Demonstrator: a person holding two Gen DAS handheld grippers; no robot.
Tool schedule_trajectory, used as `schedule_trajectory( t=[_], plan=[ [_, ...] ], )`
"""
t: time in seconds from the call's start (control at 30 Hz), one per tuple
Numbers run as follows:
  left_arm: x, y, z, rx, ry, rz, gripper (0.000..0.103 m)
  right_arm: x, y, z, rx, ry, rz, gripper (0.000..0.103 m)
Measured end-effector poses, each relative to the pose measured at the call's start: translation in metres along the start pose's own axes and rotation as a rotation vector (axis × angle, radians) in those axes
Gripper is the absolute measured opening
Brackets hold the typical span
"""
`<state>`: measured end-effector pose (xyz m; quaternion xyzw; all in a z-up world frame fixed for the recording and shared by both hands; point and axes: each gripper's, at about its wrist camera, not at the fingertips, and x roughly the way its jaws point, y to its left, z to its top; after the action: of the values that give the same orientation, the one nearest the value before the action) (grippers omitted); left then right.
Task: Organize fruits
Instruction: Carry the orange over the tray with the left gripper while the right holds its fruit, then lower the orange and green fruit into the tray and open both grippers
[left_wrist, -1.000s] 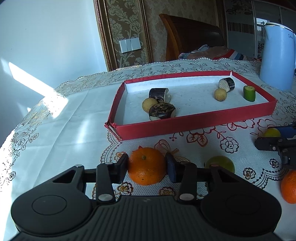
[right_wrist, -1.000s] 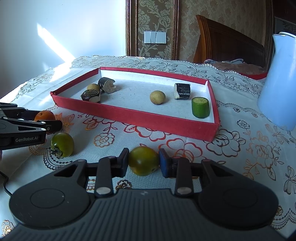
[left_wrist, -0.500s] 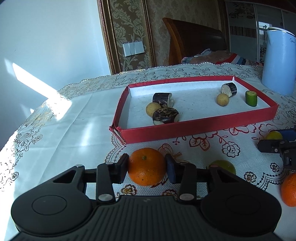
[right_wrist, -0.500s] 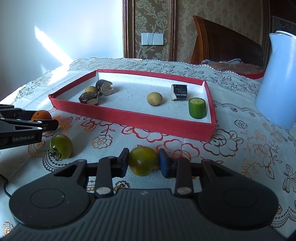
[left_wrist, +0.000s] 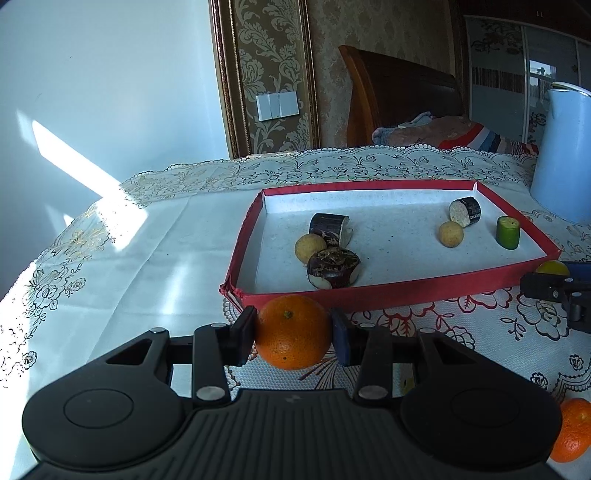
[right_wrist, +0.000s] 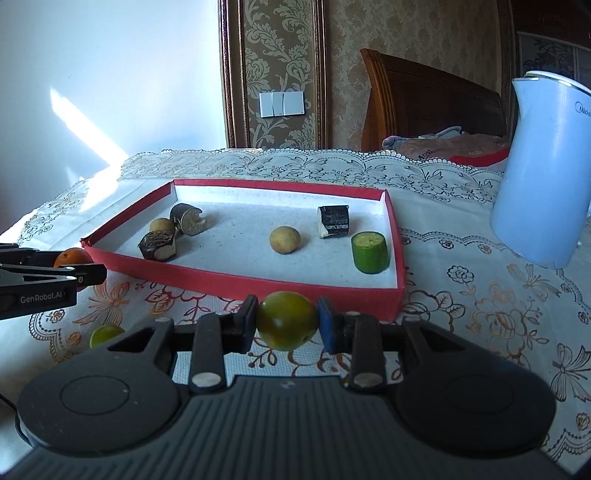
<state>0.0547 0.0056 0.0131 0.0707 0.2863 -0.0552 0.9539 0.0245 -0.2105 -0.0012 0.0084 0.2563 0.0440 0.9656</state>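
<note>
My left gripper (left_wrist: 293, 334) is shut on an orange (left_wrist: 291, 331) and holds it above the cloth, just before the near left wall of the red tray (left_wrist: 406, 291). My right gripper (right_wrist: 286, 323) is shut on a green-yellow fruit (right_wrist: 287, 319), lifted in front of the tray's near wall (right_wrist: 240, 282). Inside the tray lie two round tan fruits (right_wrist: 284, 240), dark cut pieces (right_wrist: 157, 245) and a green cylinder piece (right_wrist: 370, 252). The left gripper with its orange also shows at the left of the right wrist view (right_wrist: 70, 273).
A pale blue kettle (right_wrist: 543, 170) stands right of the tray. Another green fruit (right_wrist: 105, 334) and a second orange (left_wrist: 570, 430) lie on the flowered tablecloth near me. A wooden chair (left_wrist: 399, 99) stands behind the table.
Both grippers have risen and moved forward toward the tray, each carrying its fruit. The tray now looks closer and lower in both views.
</note>
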Motion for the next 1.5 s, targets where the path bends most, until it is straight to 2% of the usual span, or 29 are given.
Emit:
schedule_trajectory(
  t=[0.23, 0.43, 0.53, 0.7, 0.83, 0.97, 1.5],
  plan=[
    [0.012, -0.017, 0.026, 0.0, -0.021, -0.012, 0.042, 0.028, -0.01, 0.027, 0.024, -0.02, -0.078, 0.032],
    [0.03, -0.041, 0.045, 0.017, -0.048, -0.014, 0.042, 0.064, -0.027, 0.041, 0.082, 0.02, -0.121, 0.032],
    [0.04, -0.052, 0.053, 0.014, -0.052, -0.018, 0.042, 0.074, -0.032, 0.044, 0.085, 0.009, -0.149, 0.032],
    [0.063, -0.065, 0.059, 0.001, -0.037, -0.01, 0.042, 0.083, -0.031, 0.045, 0.074, -0.003, -0.132, 0.032],
    [0.079, -0.063, 0.059, -0.018, -0.005, 0.01, 0.042, 0.09, -0.024, 0.047, 0.045, -0.011, -0.124, 0.032],
    [0.084, -0.051, 0.06, -0.078, 0.012, -0.013, 0.042, 0.105, -0.02, 0.05, 0.022, 0.001, -0.134, 0.032],
    [0.091, -0.047, 0.064, -0.099, 0.023, -0.002, 0.043, 0.107, -0.021, 0.048, 0.033, -0.004, -0.147, 0.032]
  ],
)
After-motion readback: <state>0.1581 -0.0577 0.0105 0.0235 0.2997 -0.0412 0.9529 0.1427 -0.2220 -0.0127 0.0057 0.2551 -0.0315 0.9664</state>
